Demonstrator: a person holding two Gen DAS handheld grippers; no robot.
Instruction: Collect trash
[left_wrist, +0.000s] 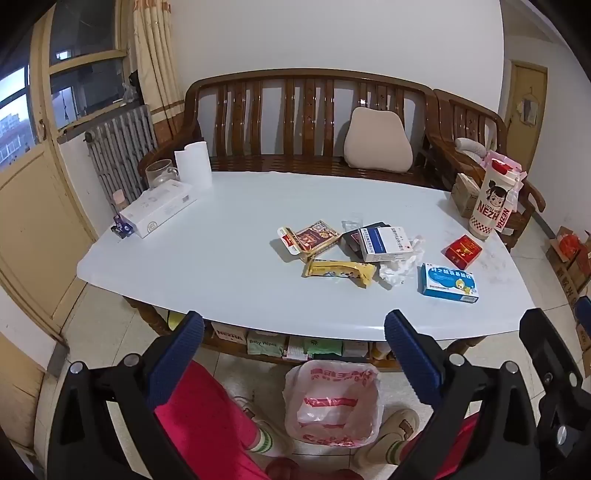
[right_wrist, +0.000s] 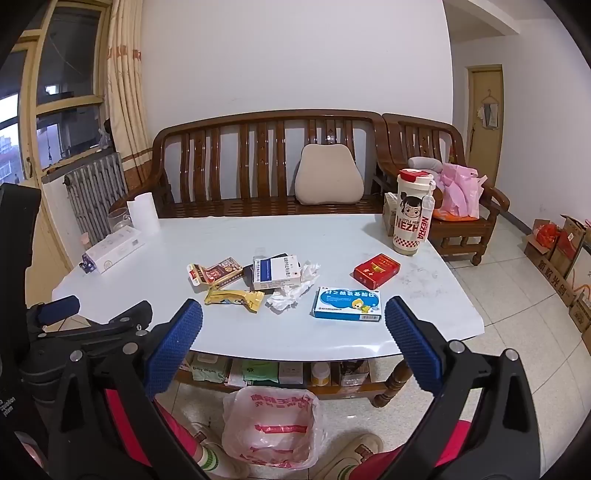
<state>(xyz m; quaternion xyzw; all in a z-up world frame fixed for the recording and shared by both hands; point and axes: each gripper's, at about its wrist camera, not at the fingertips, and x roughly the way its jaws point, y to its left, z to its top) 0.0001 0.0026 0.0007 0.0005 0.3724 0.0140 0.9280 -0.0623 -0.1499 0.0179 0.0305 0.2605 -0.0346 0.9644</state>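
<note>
Trash lies mid-table: a yellow wrapper (left_wrist: 340, 271) (right_wrist: 234, 297), crumpled white tissue (left_wrist: 400, 264) (right_wrist: 293, 290), an opened red-brown box (left_wrist: 312, 240) (right_wrist: 216, 275) and a white-blue box (left_wrist: 384, 243) (right_wrist: 275, 273). A blue medicine box (left_wrist: 448, 283) (right_wrist: 347, 304) and a red pack (left_wrist: 462, 251) (right_wrist: 376, 270) lie to the right. An open red-printed plastic bag (left_wrist: 332, 404) (right_wrist: 273, 428) stands on the floor under the table's near edge. My left gripper (left_wrist: 293, 354) and right gripper (right_wrist: 293, 339) are open, empty, held before the near edge, above the bag.
The white table (left_wrist: 221, 240) also holds a paper roll (left_wrist: 192, 166), a glass jar (left_wrist: 160, 173), a long white box (left_wrist: 159, 208) and a Nezha bottle (left_wrist: 491, 199) (right_wrist: 412, 212). A wooden bench (left_wrist: 295, 122) stands behind. Cardboard boxes (right_wrist: 561, 251) sit on the floor, right.
</note>
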